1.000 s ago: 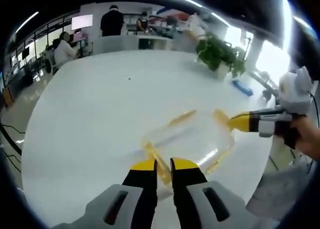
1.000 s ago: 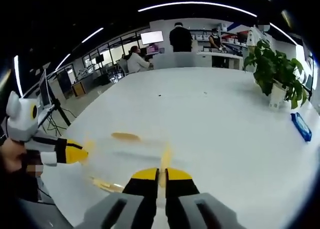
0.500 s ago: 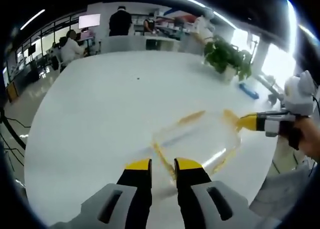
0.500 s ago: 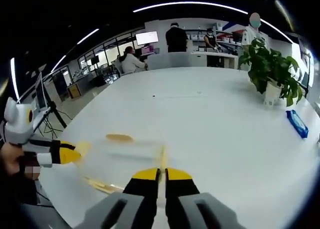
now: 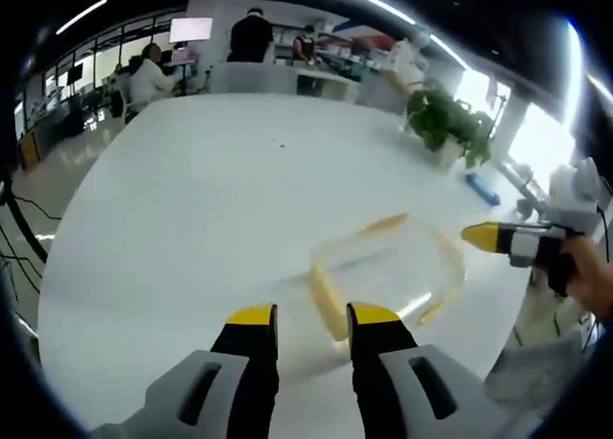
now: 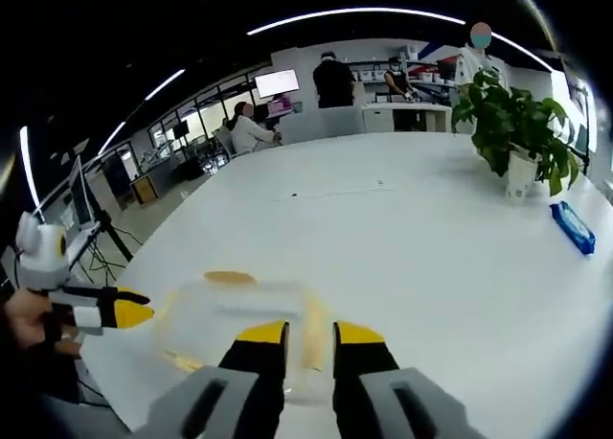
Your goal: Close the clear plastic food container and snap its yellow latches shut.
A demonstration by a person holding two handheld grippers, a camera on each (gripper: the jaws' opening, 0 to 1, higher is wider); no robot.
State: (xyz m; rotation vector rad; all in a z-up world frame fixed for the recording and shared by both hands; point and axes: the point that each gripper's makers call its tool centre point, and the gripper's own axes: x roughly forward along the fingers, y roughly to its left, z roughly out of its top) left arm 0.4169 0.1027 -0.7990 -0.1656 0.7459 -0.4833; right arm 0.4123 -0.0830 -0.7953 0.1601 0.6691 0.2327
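Observation:
The clear plastic container [image 5: 388,265] lies flat on the white table [image 5: 192,199], with yellow latches along its edges. My left gripper [image 5: 312,316] is open just short of its near end, where one yellow latch [image 5: 326,300] lies ahead of the gap, untouched. At the container's far right corner the right gripper [image 5: 484,235] comes in, held by a hand. In the right gripper view the container [image 6: 239,310] is blurred and my right gripper [image 6: 310,334] is open, with a yellow latch [image 6: 314,322] showing in the gap. The left gripper [image 6: 120,312] sits at the container's left end.
A potted plant [image 5: 445,123] [image 6: 517,123] and a small blue object [image 5: 482,190] [image 6: 573,230] stand near the table's far right edge. Several people [image 6: 249,118] are at desks beyond the table. A tripod [image 6: 96,238] stands off its left edge.
Both grippers have opened: the left widened step by step, the right was shut on a yellow latch and now stands open. Both have drawn back slightly from the container.

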